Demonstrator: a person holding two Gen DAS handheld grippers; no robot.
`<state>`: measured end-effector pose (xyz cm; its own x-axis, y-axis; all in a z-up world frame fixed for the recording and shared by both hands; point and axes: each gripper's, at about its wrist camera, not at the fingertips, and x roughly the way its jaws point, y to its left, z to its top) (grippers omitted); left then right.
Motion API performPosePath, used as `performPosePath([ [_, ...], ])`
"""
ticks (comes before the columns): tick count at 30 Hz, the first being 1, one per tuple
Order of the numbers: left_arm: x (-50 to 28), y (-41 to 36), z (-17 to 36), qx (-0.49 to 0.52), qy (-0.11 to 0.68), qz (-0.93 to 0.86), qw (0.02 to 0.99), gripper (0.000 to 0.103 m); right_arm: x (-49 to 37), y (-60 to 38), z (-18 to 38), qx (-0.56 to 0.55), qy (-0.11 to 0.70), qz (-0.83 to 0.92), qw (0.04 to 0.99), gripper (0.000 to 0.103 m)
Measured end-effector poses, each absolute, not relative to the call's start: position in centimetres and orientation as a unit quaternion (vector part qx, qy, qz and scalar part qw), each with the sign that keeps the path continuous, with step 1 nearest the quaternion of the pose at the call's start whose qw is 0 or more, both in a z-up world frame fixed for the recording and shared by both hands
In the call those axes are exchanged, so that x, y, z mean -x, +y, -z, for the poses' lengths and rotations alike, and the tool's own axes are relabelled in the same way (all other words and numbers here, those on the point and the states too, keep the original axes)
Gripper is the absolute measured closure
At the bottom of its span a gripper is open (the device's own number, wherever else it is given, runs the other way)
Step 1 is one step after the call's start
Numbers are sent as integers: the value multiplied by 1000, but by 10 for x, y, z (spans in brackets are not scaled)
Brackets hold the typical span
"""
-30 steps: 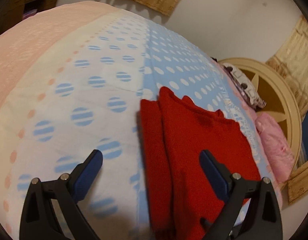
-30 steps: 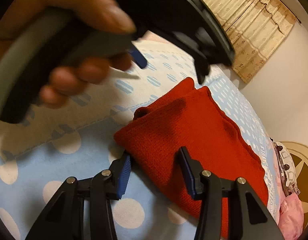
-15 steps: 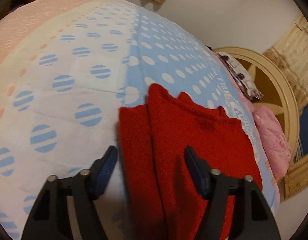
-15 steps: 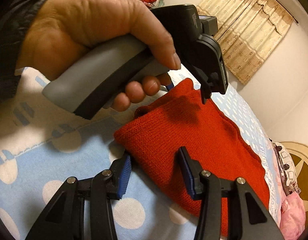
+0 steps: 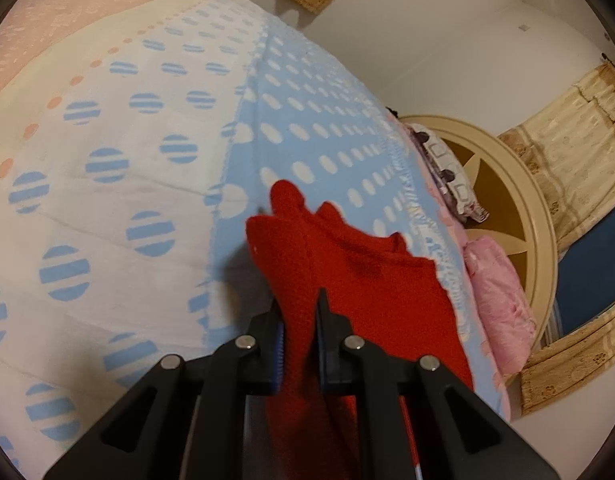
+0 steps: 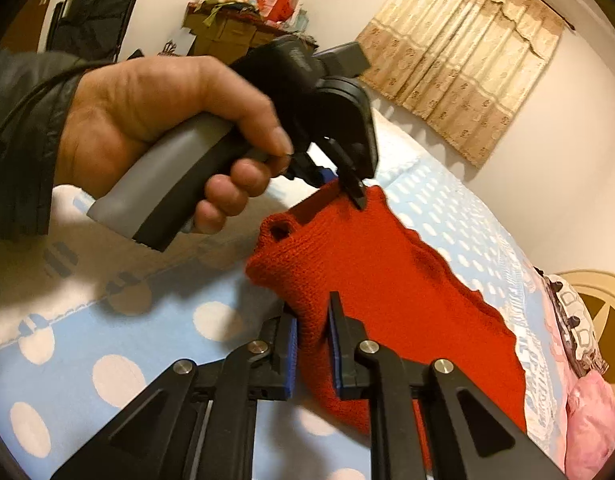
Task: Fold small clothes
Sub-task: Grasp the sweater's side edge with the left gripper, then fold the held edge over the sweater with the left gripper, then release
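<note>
2 grippers just closed on the red knit on the bedspread: left gripper pinches its near edge at 6 o'clock, right gripper the near corner. Grab step done; next, likely lift both together and fold toward 12 o'clock.

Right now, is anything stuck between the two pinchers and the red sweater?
No, nothing is in the way. The left gripper and the right gripper have just closed, and each pinches a fold of the red sweater directly, with only knit between the pads. The sweater lies on the dotted blanket.
</note>
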<state>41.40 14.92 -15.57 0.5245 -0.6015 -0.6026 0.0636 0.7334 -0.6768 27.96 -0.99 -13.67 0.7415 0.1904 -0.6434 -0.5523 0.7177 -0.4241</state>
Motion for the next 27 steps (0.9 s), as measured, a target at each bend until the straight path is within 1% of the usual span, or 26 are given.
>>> performPosePath([
  [7,-414,135,131,321,405,226,826,91,-277,-32,124,293,273,-191,896,91],
  [13,-420,99,104,312,382,248,834,91,-281,-65,108,264,261,-166,913,91],
  [27,-442,-1,72,271,383,303,829,91,-280,-145,91,188,268,-106,939,91],
])
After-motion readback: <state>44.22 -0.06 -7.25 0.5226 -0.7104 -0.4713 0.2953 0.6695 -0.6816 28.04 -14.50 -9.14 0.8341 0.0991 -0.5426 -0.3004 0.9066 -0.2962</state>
